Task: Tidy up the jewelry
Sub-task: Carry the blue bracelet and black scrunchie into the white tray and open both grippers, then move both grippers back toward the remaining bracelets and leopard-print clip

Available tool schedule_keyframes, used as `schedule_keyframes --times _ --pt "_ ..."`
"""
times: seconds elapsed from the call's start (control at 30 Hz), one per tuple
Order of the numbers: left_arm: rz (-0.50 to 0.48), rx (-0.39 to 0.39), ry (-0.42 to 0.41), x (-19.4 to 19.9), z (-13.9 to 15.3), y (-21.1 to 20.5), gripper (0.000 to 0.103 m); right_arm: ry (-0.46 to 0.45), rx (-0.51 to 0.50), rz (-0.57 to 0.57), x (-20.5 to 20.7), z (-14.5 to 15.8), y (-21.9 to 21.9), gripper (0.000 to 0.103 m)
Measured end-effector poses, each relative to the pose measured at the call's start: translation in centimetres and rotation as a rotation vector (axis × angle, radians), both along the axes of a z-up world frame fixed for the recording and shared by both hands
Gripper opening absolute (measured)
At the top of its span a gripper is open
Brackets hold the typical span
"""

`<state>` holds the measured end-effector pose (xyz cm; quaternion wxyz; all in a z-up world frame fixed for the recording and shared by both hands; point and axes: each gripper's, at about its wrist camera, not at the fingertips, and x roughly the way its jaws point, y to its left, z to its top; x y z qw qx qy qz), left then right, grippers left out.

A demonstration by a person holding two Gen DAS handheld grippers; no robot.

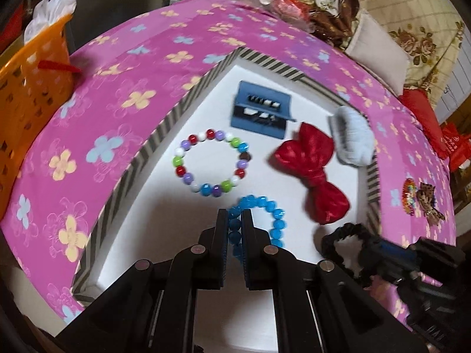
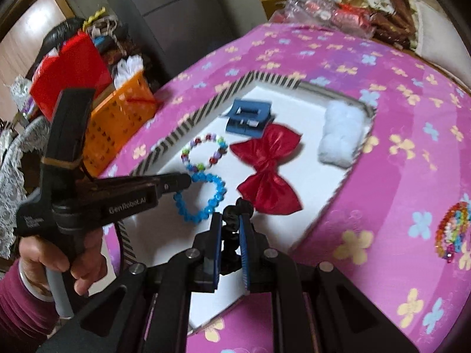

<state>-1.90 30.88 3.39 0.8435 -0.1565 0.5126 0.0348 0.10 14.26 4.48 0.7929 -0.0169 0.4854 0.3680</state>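
A white tray with a striped rim lies on a pink flowered cloth. My left gripper is shut on a blue bead bracelet low over the tray's near part. My right gripper is shut on a black scrunchie at the tray's near right edge. In the tray lie a multicoloured bead bracelet, a red bow, a small blue box and a white fluffy hair clip.
A rainbow sequin piece and a leopard-print bow clip lie on the cloth right of the tray. An orange basket stands at the left. Bags and fabrics pile up behind. A hand holds the left gripper's handle.
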Motion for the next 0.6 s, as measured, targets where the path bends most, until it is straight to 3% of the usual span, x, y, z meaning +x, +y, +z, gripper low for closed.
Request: schedule_keyframes --times 0.13,0.27,0.47,0.6 --pt "0.004 -0.006 0.013 0.3 -0.7 0.0 0.001 0.008 -0.052 0.028 -0.2 -1.8 1.8 0.011" --pt "0.002 -0.007 0.021 0.9 -1.1 -0.4 0.001 -0.047 -0.158 -0.012 0.3 -2.9 2.4 0.011" --pt "0.009 -0.02 0.021 2.1 -1.3 -0.9 0.001 -0.072 -0.179 -0.063 2.6 -3.3 2.6 0.011" --pt "0.01 -0.022 0.026 2.4 -1.3 -0.9 0.002 -0.05 -0.139 -0.086 3.6 -3.3 2.1 0.013"
